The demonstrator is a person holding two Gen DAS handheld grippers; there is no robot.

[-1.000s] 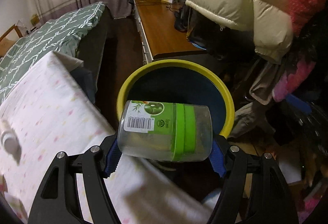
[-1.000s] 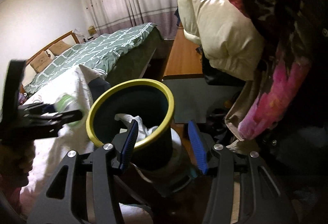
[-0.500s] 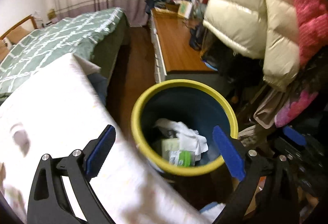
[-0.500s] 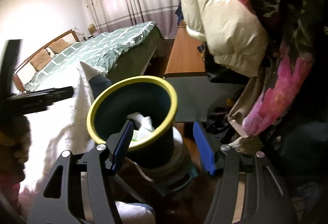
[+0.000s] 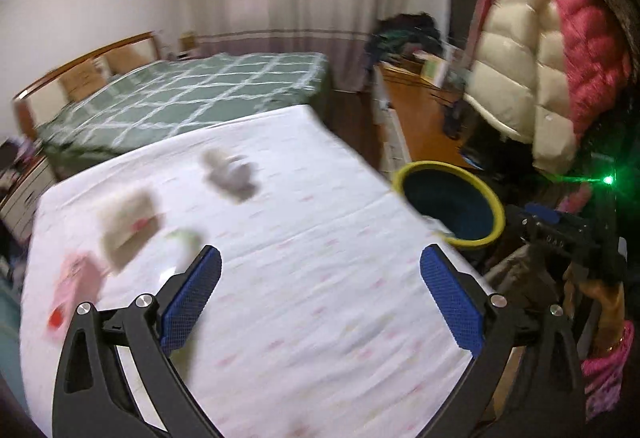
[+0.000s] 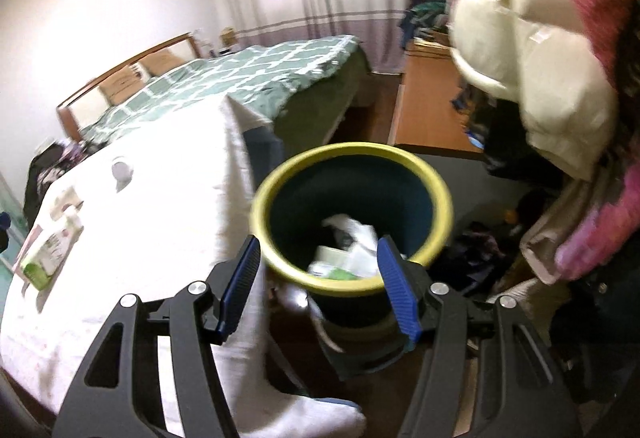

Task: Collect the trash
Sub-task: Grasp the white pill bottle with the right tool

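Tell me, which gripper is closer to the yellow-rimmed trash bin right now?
Right. The right gripper hangs open just over the trash bin rim, while the left gripper is open above the white table, bin off to its right.

Yellow-rimmed dark blue bin (image 6: 352,173); green-and-white checked bedspread (image 5: 192,97).

No words or numbers can be read here. The green and white packet (image 6: 50,252) on the white sheet (image 6: 160,197), far to the left, has dark print on it, but the print is too small and fuzzy to read. The pink packet (image 5: 72,290) near the left edge of the sheet is only a blur. The things in the yellow-rimmed bin (image 6: 352,153) show no clear letters.
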